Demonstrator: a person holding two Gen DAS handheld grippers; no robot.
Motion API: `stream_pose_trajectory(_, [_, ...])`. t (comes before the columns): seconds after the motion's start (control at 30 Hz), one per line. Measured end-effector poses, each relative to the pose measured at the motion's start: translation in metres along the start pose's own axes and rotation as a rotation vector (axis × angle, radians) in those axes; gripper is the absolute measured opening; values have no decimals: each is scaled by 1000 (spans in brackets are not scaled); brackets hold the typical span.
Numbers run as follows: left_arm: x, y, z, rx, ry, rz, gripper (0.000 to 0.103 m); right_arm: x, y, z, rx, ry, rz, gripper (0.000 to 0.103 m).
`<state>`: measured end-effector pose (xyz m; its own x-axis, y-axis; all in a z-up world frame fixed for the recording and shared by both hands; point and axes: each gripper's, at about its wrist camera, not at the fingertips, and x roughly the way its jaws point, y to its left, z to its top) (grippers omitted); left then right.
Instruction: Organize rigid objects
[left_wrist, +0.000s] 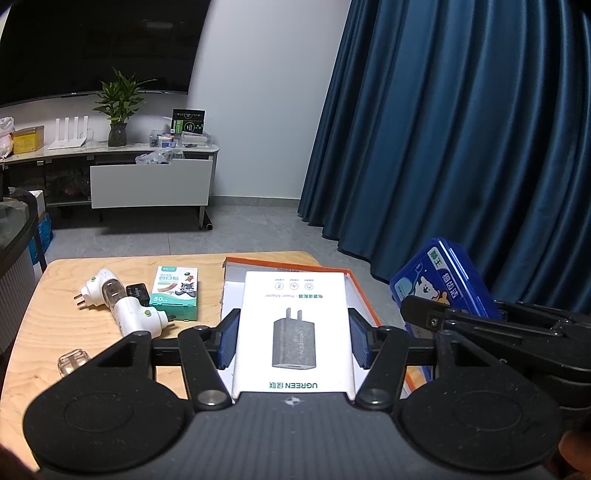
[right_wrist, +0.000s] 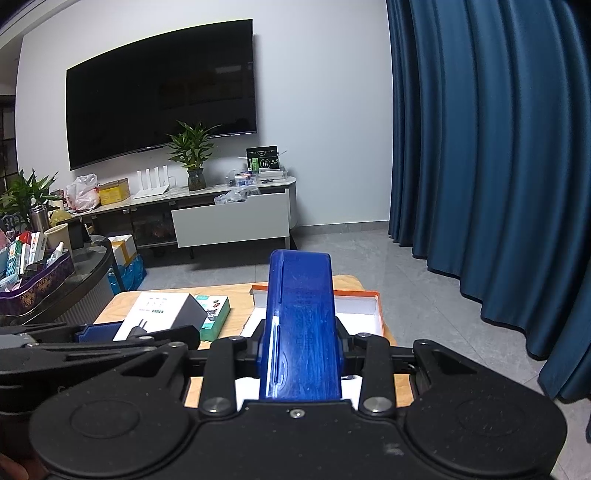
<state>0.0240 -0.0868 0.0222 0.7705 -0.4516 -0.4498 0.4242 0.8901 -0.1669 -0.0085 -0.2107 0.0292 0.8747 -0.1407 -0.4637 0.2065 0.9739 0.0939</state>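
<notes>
Pinching: left gripper (left_wrist: 293, 338) white adapter box (left_wrist: 293, 325) | right gripper (right_wrist: 301, 347) blue case (right_wrist: 299, 325) | plugs (left_wrist: 122, 306) left-view only

A dark television (right_wrist: 160, 92) is mounted on the white wall above a low media cabinet (right_wrist: 229, 216), on which a potted plant (right_wrist: 192, 155) and a white router (right_wrist: 152, 182) are set, while blue curtains (right_wrist: 491, 147) are hung at the right.

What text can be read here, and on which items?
"UGREEN", upside down: white adapter box held in the left gripper.
"50": green plaster box.
Blue case held in the right gripper: Chinese characters, not legible.
All smaller print: too blurred.
</notes>
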Motion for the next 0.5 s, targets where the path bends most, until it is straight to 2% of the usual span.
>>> stream_pose_trajectory(0.5, [-1,0,-1,-9,5,1,59,0,-1,0,0,1,0,40])
